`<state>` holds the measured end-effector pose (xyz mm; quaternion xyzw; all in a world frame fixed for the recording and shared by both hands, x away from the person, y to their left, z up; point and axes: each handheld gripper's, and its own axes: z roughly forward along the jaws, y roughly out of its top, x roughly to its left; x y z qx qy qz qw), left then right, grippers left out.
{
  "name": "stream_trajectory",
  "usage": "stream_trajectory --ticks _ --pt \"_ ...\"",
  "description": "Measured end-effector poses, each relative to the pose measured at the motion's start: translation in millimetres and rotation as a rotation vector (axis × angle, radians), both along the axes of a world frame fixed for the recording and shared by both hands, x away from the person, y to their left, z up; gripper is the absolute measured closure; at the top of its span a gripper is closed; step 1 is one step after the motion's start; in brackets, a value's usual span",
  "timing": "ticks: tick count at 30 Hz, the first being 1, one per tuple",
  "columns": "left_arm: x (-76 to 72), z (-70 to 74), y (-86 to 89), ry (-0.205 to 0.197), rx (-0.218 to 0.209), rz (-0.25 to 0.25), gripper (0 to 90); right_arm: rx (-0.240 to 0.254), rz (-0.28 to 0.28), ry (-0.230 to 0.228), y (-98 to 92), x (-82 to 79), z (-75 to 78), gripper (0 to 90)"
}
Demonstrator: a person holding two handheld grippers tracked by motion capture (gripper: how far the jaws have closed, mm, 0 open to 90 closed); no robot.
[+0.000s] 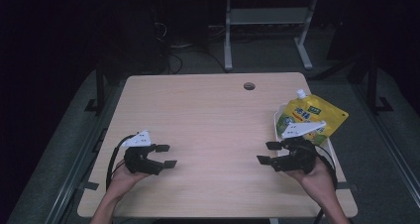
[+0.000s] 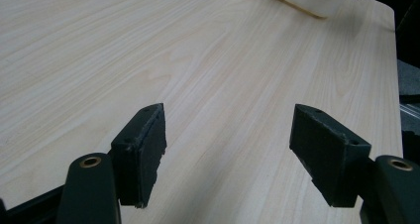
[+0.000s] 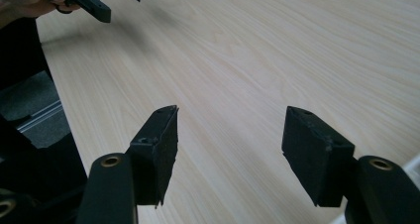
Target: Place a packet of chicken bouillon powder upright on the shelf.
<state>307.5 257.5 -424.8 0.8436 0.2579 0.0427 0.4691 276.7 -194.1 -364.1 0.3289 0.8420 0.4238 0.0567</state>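
Jaws of both the left hand-held gripper [image 1: 167,155] and right hand-held gripper [image 1: 267,152] stand wide apart, holding nothing.

I work at a pale wood-grain rectangular tabletop [image 1: 208,115] with a round cable hole [image 1: 249,86] near its far edge. Beyond it the room is dim: grey carpeted floor [image 1: 262,55], a white metal desk frame [image 1: 267,16].

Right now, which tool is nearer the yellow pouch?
Right. The right tool sits just in front of the yellow pouch, which lies on a white tray; the left tool is across the table, far to its left.
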Motion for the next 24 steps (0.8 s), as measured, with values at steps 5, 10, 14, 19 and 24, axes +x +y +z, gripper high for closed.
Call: stream_trajectory --ticks 5,10,14,19,24 --pt "-0.2 0.0 0.3 0.000 0.002 -0.001 28.9 0.004 0.028 0.008 14.5 4.6 -2.6 37.5" --pt "-1.2 0.0 0.3 -0.005 0.012 -0.002 28.6 0.009 0.057 0.016 31.1 10.2 -6.1 37.0" --pt "-1.5 0.1 1.2 -0.009 0.020 0.001 28.2 0.009 0.082 0.021 44.1 14.1 -8.1 37.0" --pt "-2.3 0.5 2.0 -0.015 0.023 0.009 27.7 0.010 0.111 0.025 59.1 19.9 -13.5 36.9" --pt "-2.6 -0.4 1.2 -0.018 0.040 0.017 27.2 0.030 0.125 0.045 70.5 23.9 -24.1 36.8"
